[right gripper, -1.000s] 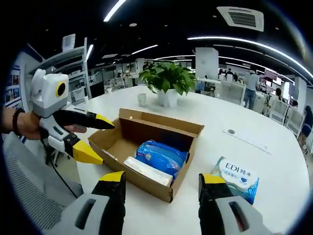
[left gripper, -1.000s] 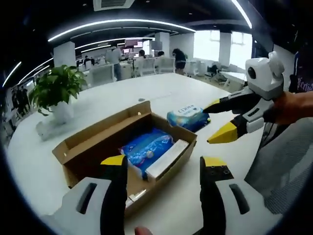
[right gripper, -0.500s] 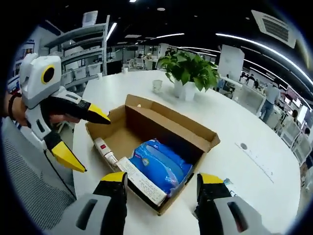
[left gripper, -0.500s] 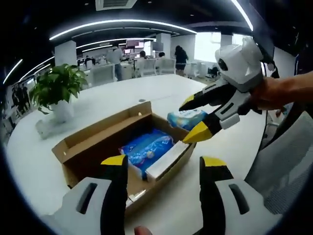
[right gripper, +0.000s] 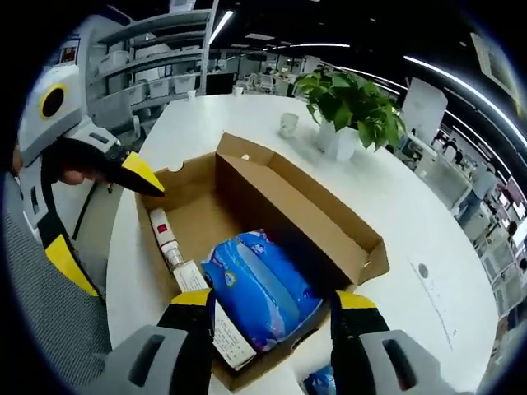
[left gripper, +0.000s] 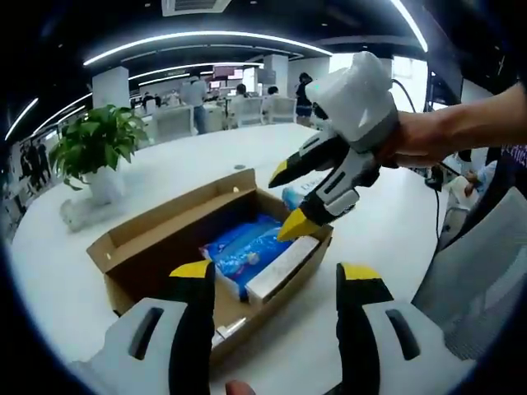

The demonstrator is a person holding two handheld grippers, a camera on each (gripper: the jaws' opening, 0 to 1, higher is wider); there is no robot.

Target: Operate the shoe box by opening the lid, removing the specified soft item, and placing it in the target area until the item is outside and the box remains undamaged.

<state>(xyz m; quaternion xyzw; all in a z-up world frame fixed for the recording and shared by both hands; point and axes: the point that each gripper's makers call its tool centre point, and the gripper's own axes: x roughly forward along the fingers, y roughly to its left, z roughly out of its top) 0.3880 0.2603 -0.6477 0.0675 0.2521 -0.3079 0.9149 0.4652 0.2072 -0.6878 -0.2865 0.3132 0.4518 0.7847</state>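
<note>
The open cardboard shoe box point(left gripper: 140, 247) point(right gripper: 305, 210) stands on the white round table with its lid flap folded back. Inside lies a soft blue pack point(left gripper: 245, 247) point(right gripper: 259, 288), with a long white carton point(left gripper: 280, 267) point(right gripper: 221, 325) beside it and a white tube point(right gripper: 165, 239) on the box floor. My right gripper point(left gripper: 288, 200) point(right gripper: 272, 300) hangs open right above the blue pack, jaws spread on either side. My left gripper point(left gripper: 276, 271) point(right gripper: 103, 218) stays open at the box's near end, holding nothing. A second blue pack point(left gripper: 300, 191) point(right gripper: 321, 380) lies on the table outside the box.
A potted green plant point(left gripper: 95, 148) point(right gripper: 350, 107) and a small white cup point(right gripper: 288, 125) stand on the table beyond the box. A grey mesh chair point(left gripper: 478, 280) is at the table's edge. People and desks fill the office behind.
The right gripper has swung from beside the outside pack to over the box, down close to the blue pack inside. The left gripper has stayed where it was.
</note>
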